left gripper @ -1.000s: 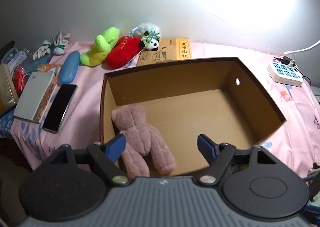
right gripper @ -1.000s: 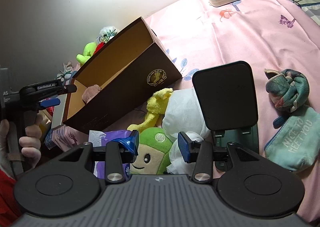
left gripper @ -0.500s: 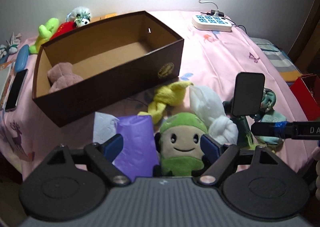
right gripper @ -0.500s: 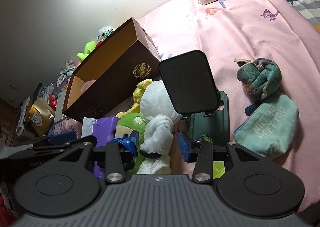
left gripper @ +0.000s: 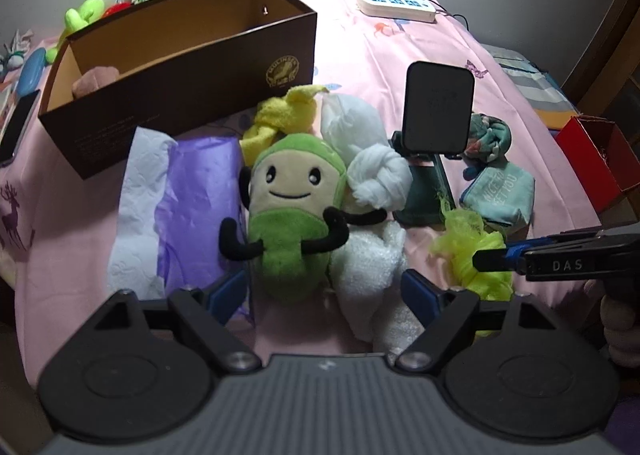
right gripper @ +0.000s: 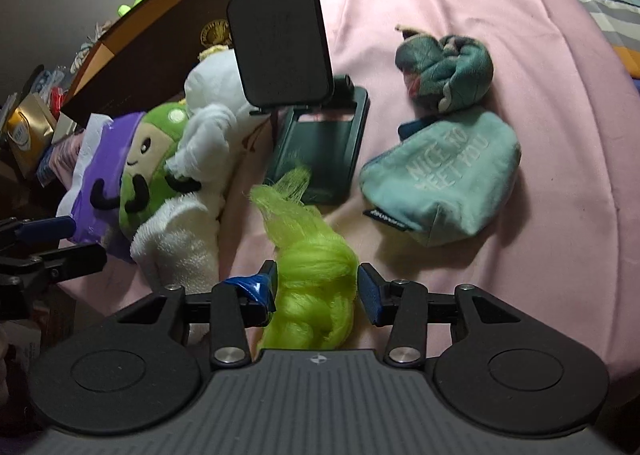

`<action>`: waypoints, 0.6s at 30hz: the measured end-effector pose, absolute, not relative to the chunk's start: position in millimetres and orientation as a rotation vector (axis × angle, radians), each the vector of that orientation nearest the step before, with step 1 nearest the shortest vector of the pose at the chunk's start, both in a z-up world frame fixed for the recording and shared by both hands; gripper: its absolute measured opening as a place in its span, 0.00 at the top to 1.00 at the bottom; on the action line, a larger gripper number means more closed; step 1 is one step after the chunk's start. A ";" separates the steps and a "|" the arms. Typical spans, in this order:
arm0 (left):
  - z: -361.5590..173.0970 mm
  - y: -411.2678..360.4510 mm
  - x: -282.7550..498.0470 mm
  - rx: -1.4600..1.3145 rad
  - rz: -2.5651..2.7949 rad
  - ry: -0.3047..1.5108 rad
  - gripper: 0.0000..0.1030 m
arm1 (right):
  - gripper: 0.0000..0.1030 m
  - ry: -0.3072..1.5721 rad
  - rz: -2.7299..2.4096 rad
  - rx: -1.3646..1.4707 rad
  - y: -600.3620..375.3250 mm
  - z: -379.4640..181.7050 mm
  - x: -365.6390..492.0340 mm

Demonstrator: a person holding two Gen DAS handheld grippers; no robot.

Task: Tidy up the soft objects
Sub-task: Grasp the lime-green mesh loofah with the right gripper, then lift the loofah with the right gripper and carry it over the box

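A green smiling plush (left gripper: 294,211) lies on the pink bed in front of my open left gripper (left gripper: 326,291), its lower end between the blue fingertips. White soft cloths (left gripper: 376,175) lie beside it. My right gripper (right gripper: 318,289) is open with a lime-green fluffy bundle (right gripper: 316,267) between its pads; it also shows in the left wrist view (left gripper: 474,251). The brown box (left gripper: 192,67) stands behind with a pink teddy (left gripper: 94,79) inside.
A black phone stand (right gripper: 316,127) rises by the cloths. A teal pouch (right gripper: 444,179) and a rolled teal cloth (right gripper: 444,67) lie to the right. Purple and white paper (left gripper: 176,207) lies left of the plush. A power strip (left gripper: 396,7) sits far back.
My left gripper swung from above the box down to the green plush. My right gripper moved right and down, from the green plush and white cloth to around the lime bundle.
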State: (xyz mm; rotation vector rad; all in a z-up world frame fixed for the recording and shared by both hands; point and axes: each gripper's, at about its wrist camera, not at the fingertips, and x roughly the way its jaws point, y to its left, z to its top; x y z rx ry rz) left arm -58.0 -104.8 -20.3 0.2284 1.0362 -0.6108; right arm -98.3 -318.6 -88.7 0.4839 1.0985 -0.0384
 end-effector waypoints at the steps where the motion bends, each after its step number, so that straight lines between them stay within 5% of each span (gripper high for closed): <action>1: -21.4 -104.1 -59.2 0.224 -0.605 1.041 0.20 | 0.71 1.100 -0.030 0.498 -318.1 -91.5 -97.3; 18: -10.5 -107.6 -51.7 0.223 -0.673 0.975 0.20 | 0.78 0.892 0.097 0.634 -329.6 -15.9 -83.8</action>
